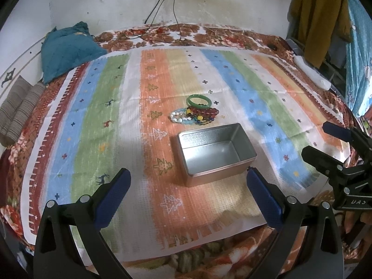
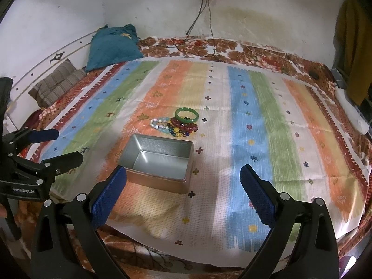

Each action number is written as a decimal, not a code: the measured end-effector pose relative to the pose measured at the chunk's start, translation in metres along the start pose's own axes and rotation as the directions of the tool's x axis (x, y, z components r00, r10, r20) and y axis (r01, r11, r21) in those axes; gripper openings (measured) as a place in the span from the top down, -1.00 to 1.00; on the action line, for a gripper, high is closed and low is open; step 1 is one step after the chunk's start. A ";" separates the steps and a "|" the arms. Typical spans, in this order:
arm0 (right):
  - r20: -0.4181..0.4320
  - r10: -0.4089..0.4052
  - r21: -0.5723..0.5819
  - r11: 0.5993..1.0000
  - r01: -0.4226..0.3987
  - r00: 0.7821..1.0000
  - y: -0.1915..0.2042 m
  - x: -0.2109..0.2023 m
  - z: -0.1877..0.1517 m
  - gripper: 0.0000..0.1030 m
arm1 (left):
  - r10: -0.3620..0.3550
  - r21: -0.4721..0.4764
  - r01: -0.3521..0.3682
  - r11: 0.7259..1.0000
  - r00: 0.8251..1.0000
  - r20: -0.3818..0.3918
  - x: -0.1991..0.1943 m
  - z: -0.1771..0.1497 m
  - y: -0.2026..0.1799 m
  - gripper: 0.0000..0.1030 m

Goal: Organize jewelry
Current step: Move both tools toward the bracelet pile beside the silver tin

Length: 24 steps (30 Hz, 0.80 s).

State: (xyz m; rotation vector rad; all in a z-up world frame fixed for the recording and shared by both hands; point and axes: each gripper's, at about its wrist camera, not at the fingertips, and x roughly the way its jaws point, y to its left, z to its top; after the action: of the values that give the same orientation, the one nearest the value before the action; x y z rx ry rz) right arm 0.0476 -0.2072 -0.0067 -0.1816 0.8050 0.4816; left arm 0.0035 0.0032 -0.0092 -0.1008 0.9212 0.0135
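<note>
An empty open metal tin (image 1: pixel 217 154) sits on the striped cloth; it also shows in the right wrist view (image 2: pixel 158 162). Just behind it lies a small pile of jewelry: a green bangle (image 1: pixel 199 101) (image 2: pixel 187 115), a dark red bead bracelet (image 1: pixel 209 112) (image 2: pixel 186 125), a multicoloured bead bracelet (image 1: pixel 200 119) and a pale bead bracelet (image 1: pixel 177 116) (image 2: pixel 160 123). My left gripper (image 1: pixel 188 186) is open and empty, in front of the tin. My right gripper (image 2: pixel 183 183) is open and empty, in front and right of the tin. Each shows in the other's view: right (image 1: pixel 313 139), left (image 2: pixel 67 145).
The striped cloth (image 1: pixel 255 97) covers a floral bedspread. A teal pillow (image 1: pixel 69 51) and a striped cushion (image 1: pixel 18 109) lie at the back left. Cables (image 1: pixel 162 32) trail from a wall socket. A white power strip (image 1: pixel 313 74) lies at the right edge; clothes hang beyond.
</note>
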 end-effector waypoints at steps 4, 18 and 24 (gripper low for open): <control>-0.014 0.001 0.020 1.000 -0.001 1.000 -0.003 0.004 0.000 -0.92 | 0.003 0.002 -0.003 1.000 1.000 0.002 0.000 0.000 0.000 -0.89; -0.034 -0.023 0.028 0.999 0.024 0.999 -0.005 0.013 0.009 -0.92 | 0.049 -0.005 -0.049 0.999 0.999 -0.016 0.007 0.003 0.000 -0.89; -0.039 -0.035 0.033 0.999 0.036 0.999 -0.007 0.016 0.011 -0.92 | 0.044 -0.017 -0.045 0.999 0.999 -0.025 0.010 0.006 0.002 -0.89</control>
State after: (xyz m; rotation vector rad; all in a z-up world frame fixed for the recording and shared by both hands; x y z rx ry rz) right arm 0.0678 -0.2039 -0.0111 -0.1744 0.8455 0.4321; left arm 0.0141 0.0057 -0.0138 -0.0974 0.9482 0.0620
